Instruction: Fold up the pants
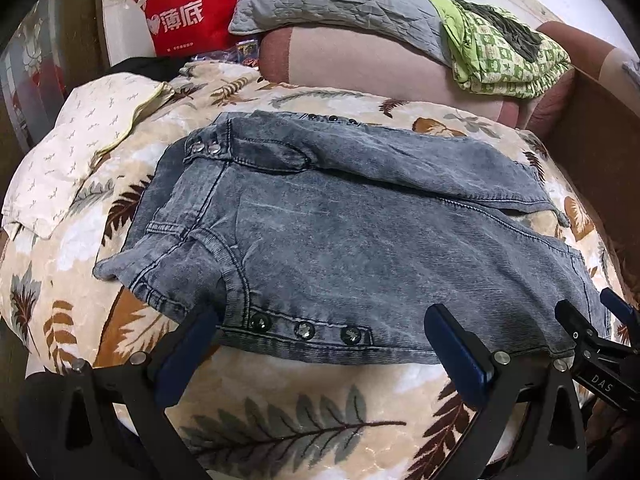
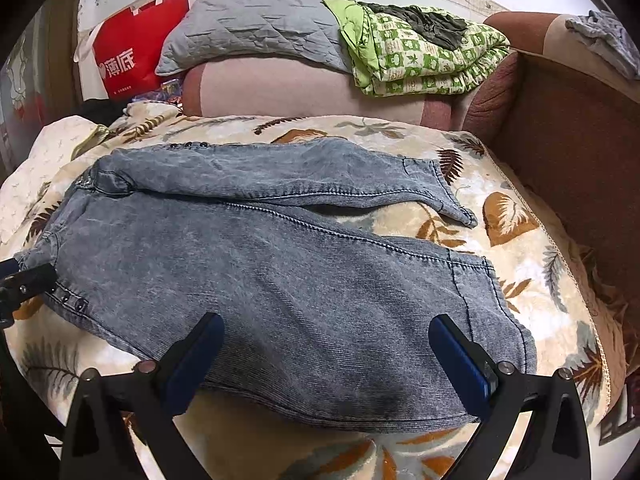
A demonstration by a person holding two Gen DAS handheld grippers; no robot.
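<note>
Two tools hover with jaws spread wide and hold nothing: the left tool (image 1: 320, 344) at the waistband end, the right tool (image 2: 326, 354) over the near leg. The pants (image 1: 340, 232) lie flat on the leaf-print blanket (image 1: 280, 420) of a bed, legs splayed toward 3 o'clock. Soft, fairly heavy denim should drape and drag, so pinching the near waistband corner and near hem seems best. Open blanket lies toward 12 o'clock; a brown bed wall (image 2: 568, 128) limits 3 o'clock.
</note>
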